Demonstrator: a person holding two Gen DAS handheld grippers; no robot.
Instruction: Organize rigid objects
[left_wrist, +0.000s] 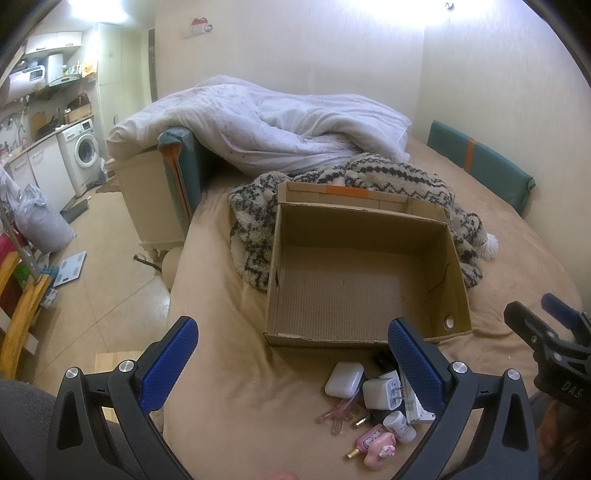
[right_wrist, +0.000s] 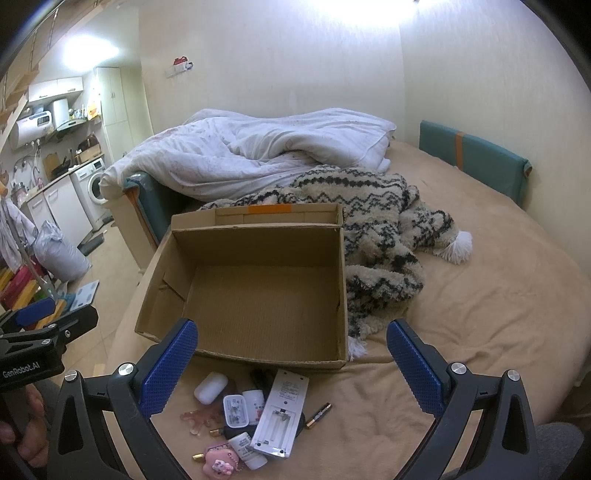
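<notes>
An open cardboard box (left_wrist: 458, 280) (right_wrist: 255, 212) sits on the tan bed with nothing inside. In front of it lies a small pile: a white earbud case (left_wrist: 344, 379) (right_wrist: 210, 387), a white plug adapter (left_wrist: 380, 394) (right_wrist: 236, 409), a white remote with its battery bay open (right_wrist: 280, 413), a loose battery (right_wrist: 318, 415), a small white bottle (left_wrist: 399, 427) (right_wrist: 246, 451) and a pink charm (left_wrist: 378, 447) (right_wrist: 218, 462). My left gripper (left_wrist: 293, 354) hovers open above the pile's left side. My right gripper (right_wrist: 293, 354) hangs open over the pile, holding nothing.
A black-and-cream knitted throw (right_wrist: 373, 229) lies behind and right of the box, a white duvet (left_wrist: 266, 129) beyond it. Green padding (right_wrist: 476, 162) lines the wall. The bed's left edge drops to a floor with a scale (left_wrist: 70, 268) and a washing machine (left_wrist: 83, 151).
</notes>
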